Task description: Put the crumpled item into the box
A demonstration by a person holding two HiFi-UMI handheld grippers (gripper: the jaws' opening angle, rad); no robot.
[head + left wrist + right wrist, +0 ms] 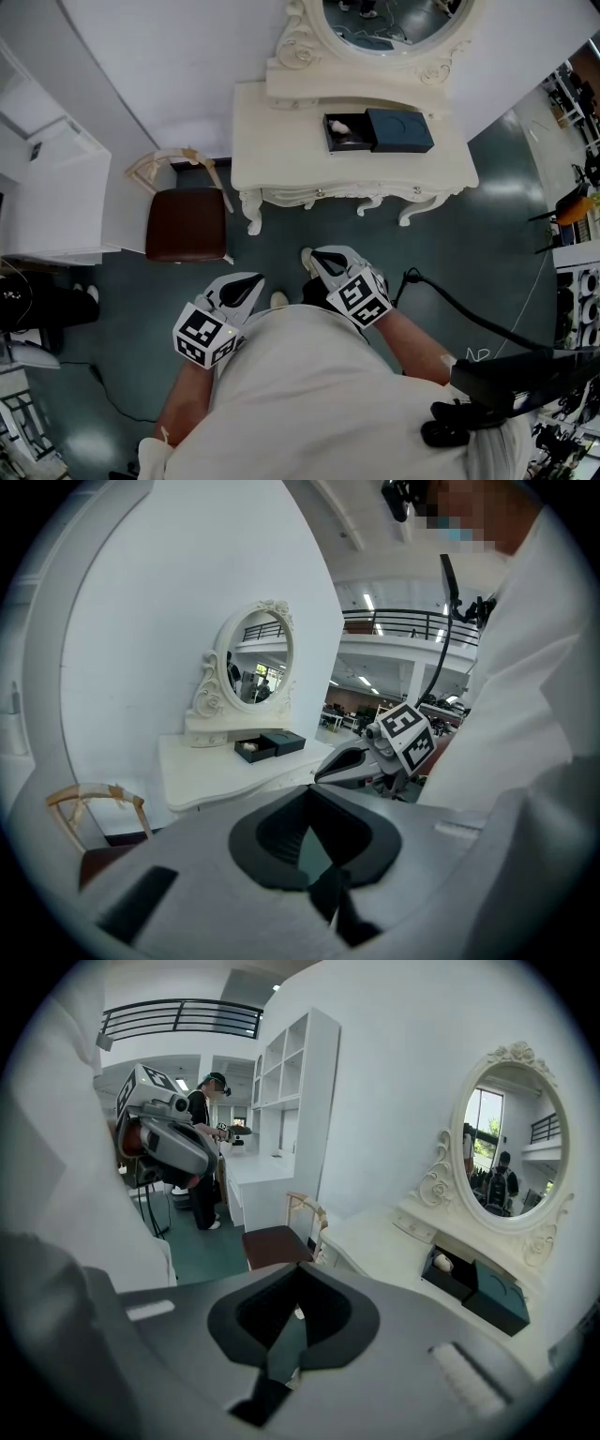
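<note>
A person in a pale top is standing on a dark green floor, facing an ornate white dressing table (281,141) with an oval mirror (394,23) at its back edge. The person is holding a two-jaw gripper in each hand, both drawn in close to the body and well apart from the table.

The left gripper (246,286) is showing its jaws pressed together, with nothing between them. The right gripper (323,258) is likewise closed and empty (its own view shows only floor past the jaw tips).

On the tabletop, near the mirror's base, an open dark box (349,145) is sitting with its dark blue lid (400,129) touching its right side. The crumpled item (343,126), small and pale, is lying inside the box.

Left of the table, a chair with a brown seat (186,223) and a light wooden frame is standing against the wall. A black cable (469,309) is trailing across the floor at the right.
</note>
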